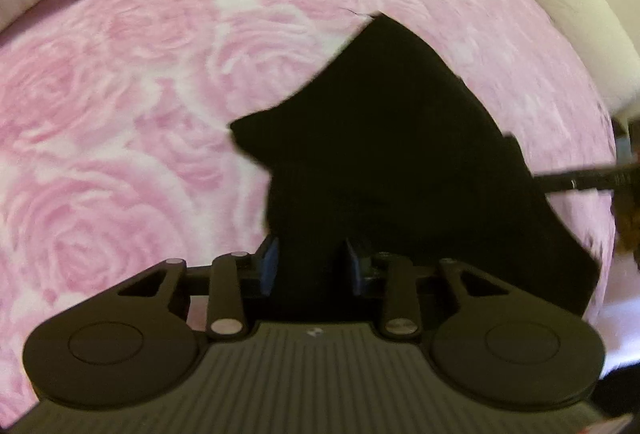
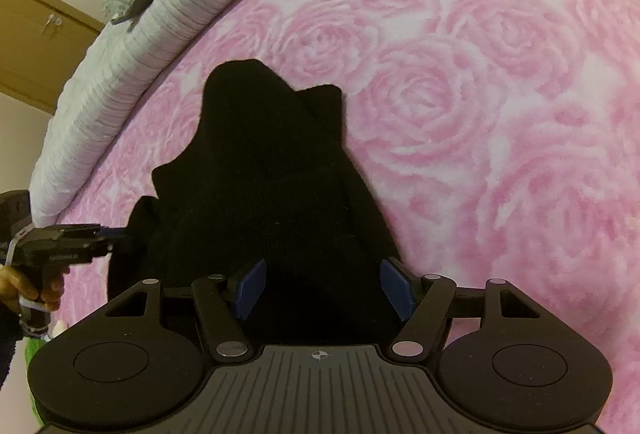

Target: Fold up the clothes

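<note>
A: How will that black, soft knitted garment [image 2: 272, 186] handle?

B: Limp and light, I judge. It lies bunched on the pink rose-patterned fleece blanket [image 2: 480, 74] that covers the bed, with peaks and overlapping flaps instead of a flat outline. It should drape and sag wherever it is lifted, and nothing about it looks fragile. The fuzzy blanket may drag at it a little.

A: Where would you take hold?

B: At an edge or corner, pinching a single layer if possible. The fabric is so dark that seams and layers are hard to tell apart, so I cannot say which part of the garment is which.

A: And the left gripper [image 1: 310, 266]?

B: Its blue-padded fingers [image 1: 269, 270] stand a little apart with a fold of the black cloth between them; they seem to pinch it, though the cloth hides the contact.

A: The right gripper [image 2: 324, 288]?

B: Spread wide, its blue pads [image 2: 250, 288] either side of the garment's near end, gripping nothing that I can see. The right wrist view also shows the left gripper meeting the cloth's side edge, held by a hand [image 2: 38, 286].
</note>
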